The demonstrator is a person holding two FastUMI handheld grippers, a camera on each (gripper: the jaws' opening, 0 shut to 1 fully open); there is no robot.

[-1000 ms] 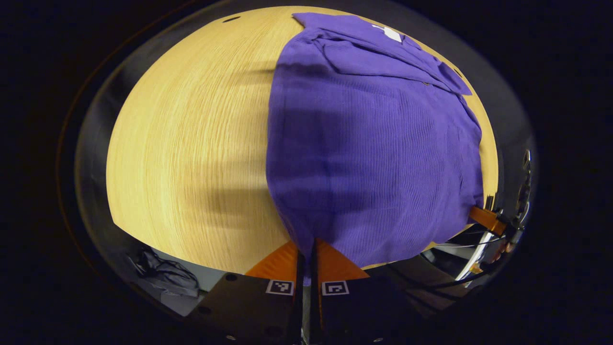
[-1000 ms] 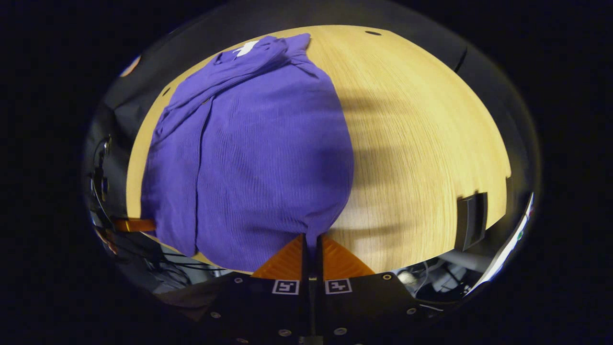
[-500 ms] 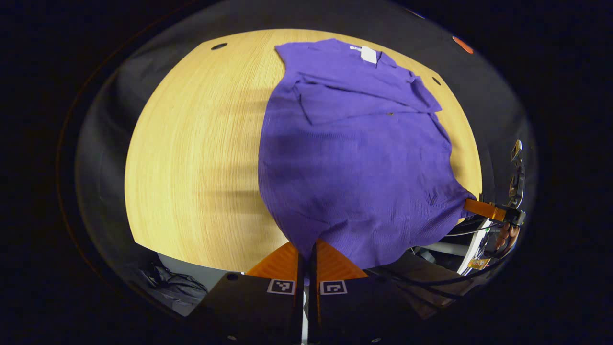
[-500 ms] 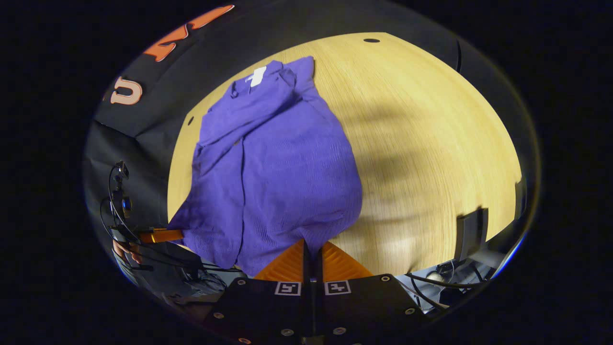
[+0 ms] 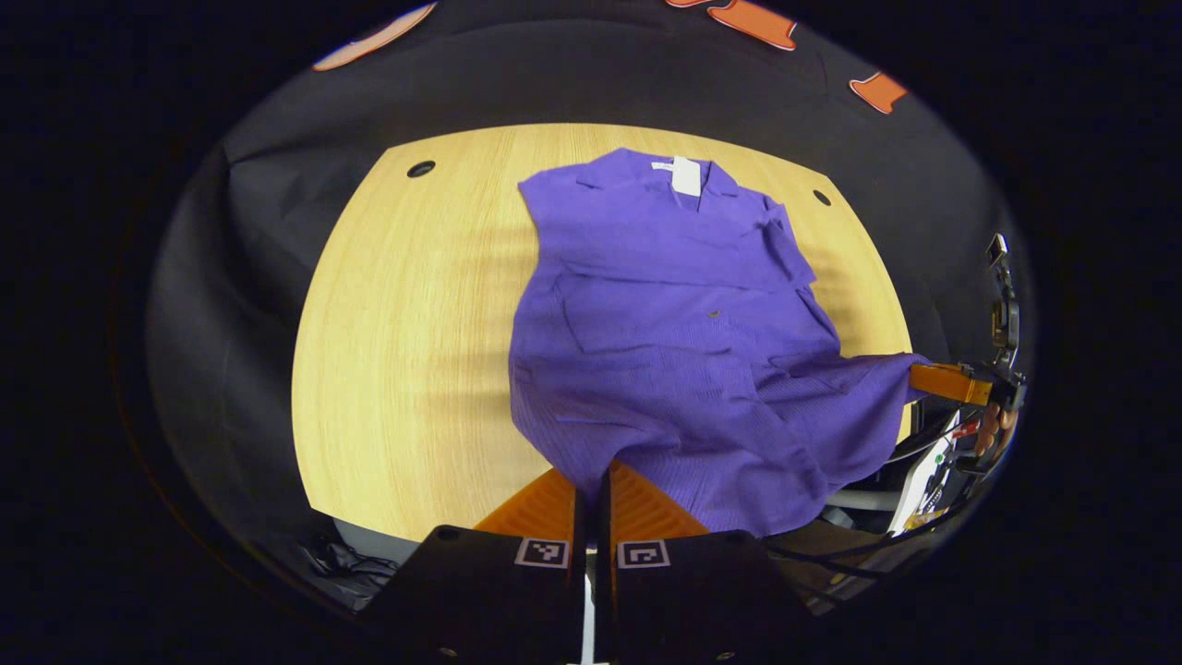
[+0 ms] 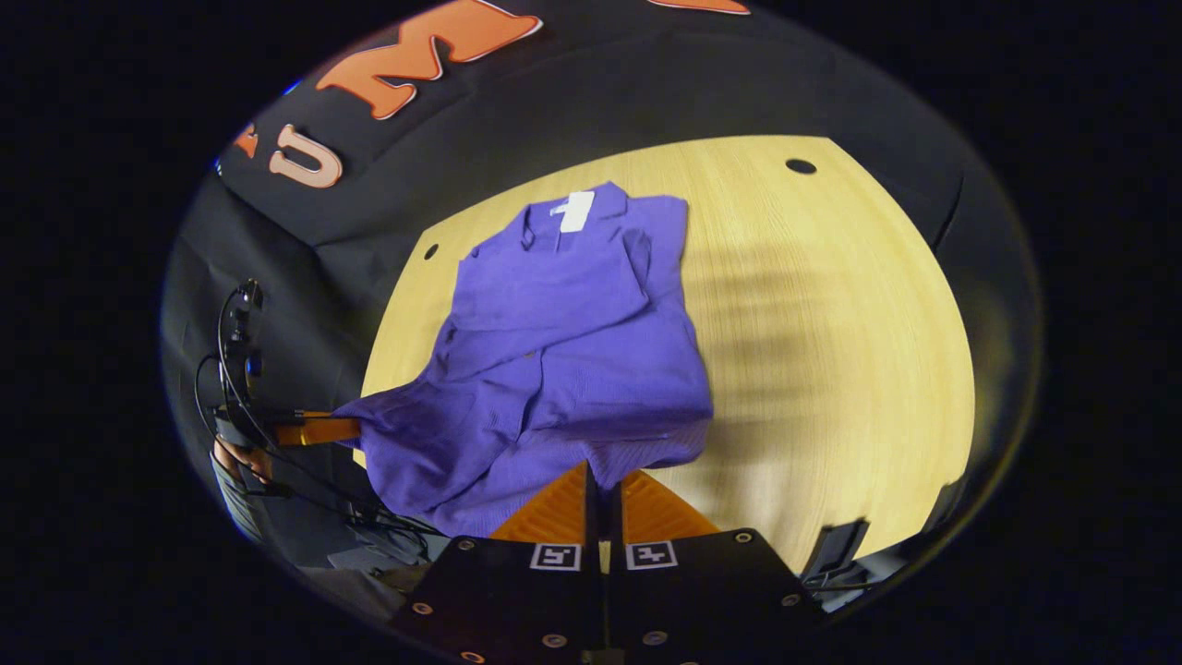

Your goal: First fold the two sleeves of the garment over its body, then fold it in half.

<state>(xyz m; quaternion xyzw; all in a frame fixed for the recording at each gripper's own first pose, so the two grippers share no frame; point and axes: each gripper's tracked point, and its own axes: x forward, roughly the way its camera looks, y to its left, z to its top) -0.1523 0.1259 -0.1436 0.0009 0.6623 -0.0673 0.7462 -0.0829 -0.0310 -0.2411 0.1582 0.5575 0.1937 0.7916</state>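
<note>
I can't see the hem corners inside my left gripper point(image 5: 591, 480) and right gripper point(image 6: 602, 485); both pinch the ribbed purple garment point(image 5: 674, 314) above the wood-grain table point(image 5: 406, 323).

Left hand-held gripper point(image 5: 591, 480) and right hand-held gripper point(image 6: 602, 482), both clamped tight, raised.

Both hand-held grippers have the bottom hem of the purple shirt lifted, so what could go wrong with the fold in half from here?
1. The purple shirt sags between the left hand-held gripper and the right hand-held gripper, so the hem may land crooked or bunched.
2. The folded sleeves lie loose on the body and could slide open as the cloth drags.
3. Each grip is only at a hem corner; one could slip out mid-fold, dropping that side onto the table.
</note>
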